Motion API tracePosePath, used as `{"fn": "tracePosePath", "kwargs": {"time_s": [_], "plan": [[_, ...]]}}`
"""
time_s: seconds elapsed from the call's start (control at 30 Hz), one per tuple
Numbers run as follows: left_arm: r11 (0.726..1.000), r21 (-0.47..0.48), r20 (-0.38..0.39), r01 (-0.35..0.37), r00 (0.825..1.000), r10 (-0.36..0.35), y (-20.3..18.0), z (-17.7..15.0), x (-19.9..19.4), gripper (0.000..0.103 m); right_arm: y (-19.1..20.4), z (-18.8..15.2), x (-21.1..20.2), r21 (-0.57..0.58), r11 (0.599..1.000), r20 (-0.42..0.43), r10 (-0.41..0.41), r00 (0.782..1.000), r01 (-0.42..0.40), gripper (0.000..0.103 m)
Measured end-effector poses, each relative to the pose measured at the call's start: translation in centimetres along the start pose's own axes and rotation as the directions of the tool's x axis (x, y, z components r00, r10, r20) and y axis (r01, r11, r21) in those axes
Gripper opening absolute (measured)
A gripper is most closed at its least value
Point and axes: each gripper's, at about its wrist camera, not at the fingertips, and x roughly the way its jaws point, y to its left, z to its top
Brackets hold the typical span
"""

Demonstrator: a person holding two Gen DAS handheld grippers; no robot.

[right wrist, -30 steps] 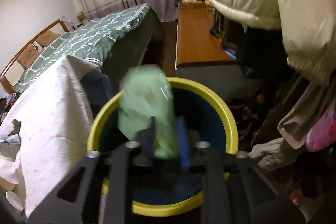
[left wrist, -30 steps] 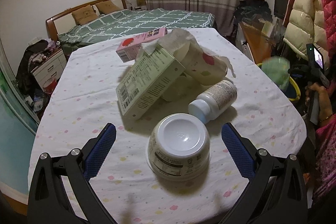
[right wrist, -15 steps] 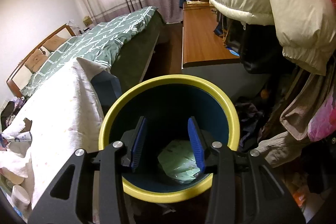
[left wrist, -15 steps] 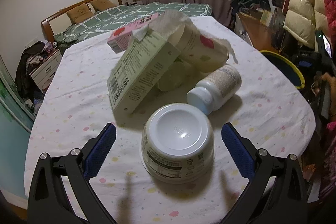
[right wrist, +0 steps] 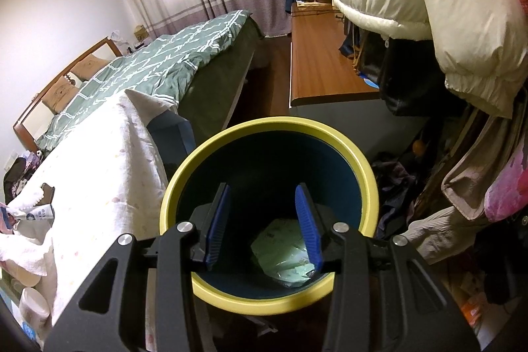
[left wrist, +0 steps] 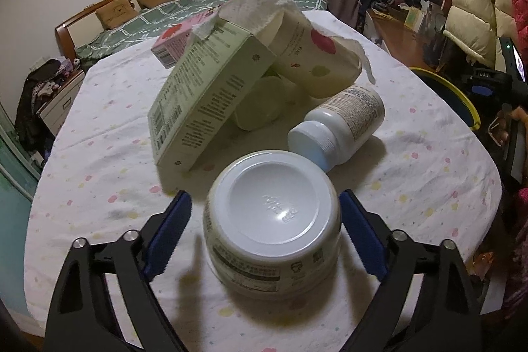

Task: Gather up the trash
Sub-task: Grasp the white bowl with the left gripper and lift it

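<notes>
**Closing on the tub: where the grasp could slip**

While the left gripper [left wrist: 265, 235] brackets the upturned white tub [left wrist: 273, 225], its jaws have just been closing, yet both blue pads [left wrist: 170, 235] show a sliver of gap to the tub's sides, so nothing is clamped. The tub sits between the fingers on the clothed table [left wrist: 429, 187]. Its wall looks rounded and smooth; in my judgement pads meeting it high on the curve could squeeze it out forward into the white pill bottle [left wrist: 340, 124] lying just ahead and to the right. A nudge there might also disturb the green carton [left wrist: 211, 98] leaning ahead-left against the paper cup [left wrist: 313, 61], toppling the pile.

Only the right wrist view shows the inside of the yellow-rimmed bin [right wrist: 333, 126]: a green packet [right wrist: 283, 256] lies at its bottom, below and beyond the right gripper [right wrist: 265, 226], whose jaws stand apart and empty. From the left view just a slice of the bin's rim appears, far to the right, past the table edge.
</notes>
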Motion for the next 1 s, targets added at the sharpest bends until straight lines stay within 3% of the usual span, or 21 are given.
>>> {"fn": "tracePosePath", "kwargs": {"time_s": [0.03,0.3,0.6,0.77,1.0], "plan": [[1.000,-0.003,-0.003,0.009,1.000,-0.009,0.0,0.0,0.1,0.080,0.0,0.0,0.0,0.000,1.000,0.002,-0.001,1.000,0.001,0.040],[1.000,0.006,0.015,0.017,1.000,-0.017,0.3,0.9,-1.4,0.080,-0.5,-0.2,-1.0,0.003,1.000,0.021,0.003,1.000,-0.003,0.039],[0.996,0.039,0.047,0.077,0.996,-0.079,0.3,6.1,-5.6,0.080,-0.7,-0.7,-2.8,-0.019,1.000,0.054,-0.001,0.999,0.002,0.039],[0.982,0.081,0.031,0.172,0.984,-0.175,-2.0,10.1,-5.7,0.080,-1.9,-1.1,-3.8,-0.016,1.000,0.066,-0.006,0.998,0.007,0.039],[0.950,0.228,0.041,0.212,0.973,-0.227,-9.6,15.9,-4.1,0.080,-4.8,-2.1,-5.0,0.009,1.000,0.075,-0.027,0.997,0.026,0.040]]}}
